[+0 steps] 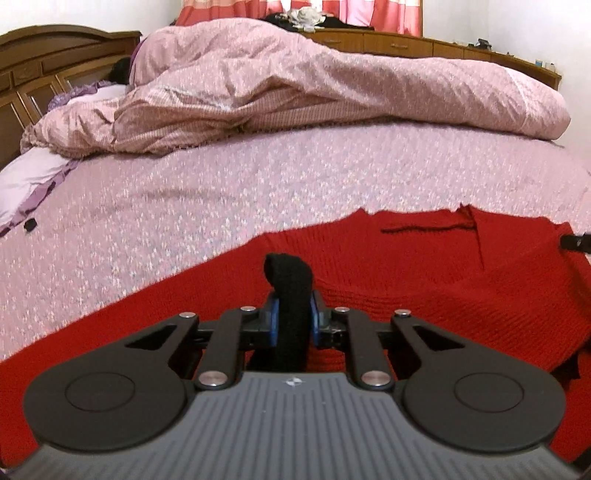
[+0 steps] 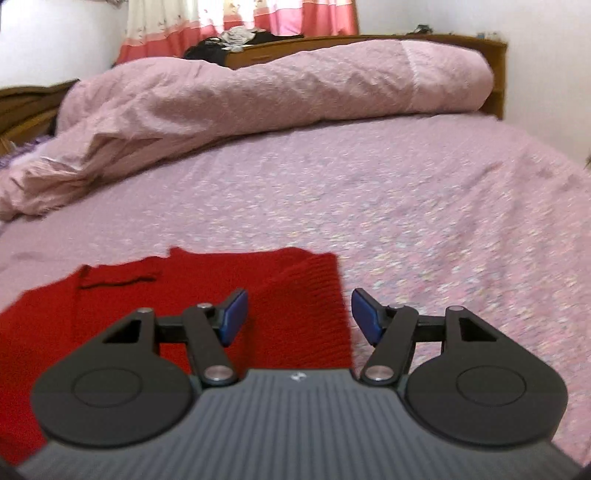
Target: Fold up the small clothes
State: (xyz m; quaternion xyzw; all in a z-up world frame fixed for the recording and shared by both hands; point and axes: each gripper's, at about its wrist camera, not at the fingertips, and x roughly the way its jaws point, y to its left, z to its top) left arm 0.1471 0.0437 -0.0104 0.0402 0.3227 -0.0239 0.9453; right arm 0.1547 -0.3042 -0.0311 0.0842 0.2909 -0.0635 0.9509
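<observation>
The left gripper (image 1: 293, 314) has its blue pads pinched on a black knitted piece (image 1: 290, 291) that stands up between them, its rounded tip curling over just past the fingertips; no earlier picture is given, so only the clamped grip can be told. Beneath and ahead of this gripper lies the red knitted garment (image 1: 424, 280), spread flat on the bed's pink speckled cover (image 1: 221, 192) and reaching off to the right side of the view, with a dark thread or seam line on its far part. Whether the black piece belongs to the red garment cannot be told. Further ahead, well past the garment's far edge, a crumpled pink duvet (image 1: 295, 85) is heaped across the bed, with a pale pillow (image 1: 26, 177) to the far left and a small black object (image 1: 30, 224) lying near it on the cover. A wooden headboard (image 1: 44, 55) rises at the far left, and a curtain (image 1: 373, 14) hangs behind. At the right edge a dark part of the other tool just shows. The right gripper (image 2: 299, 317) hovers with its blue pads standing apart and nothing between them; the right-hand edge of the garment (image 2: 306, 302) runs between and under its jaws, with bare cover beyond the right finger. Nothing lies between either gripper and the garment.
</observation>
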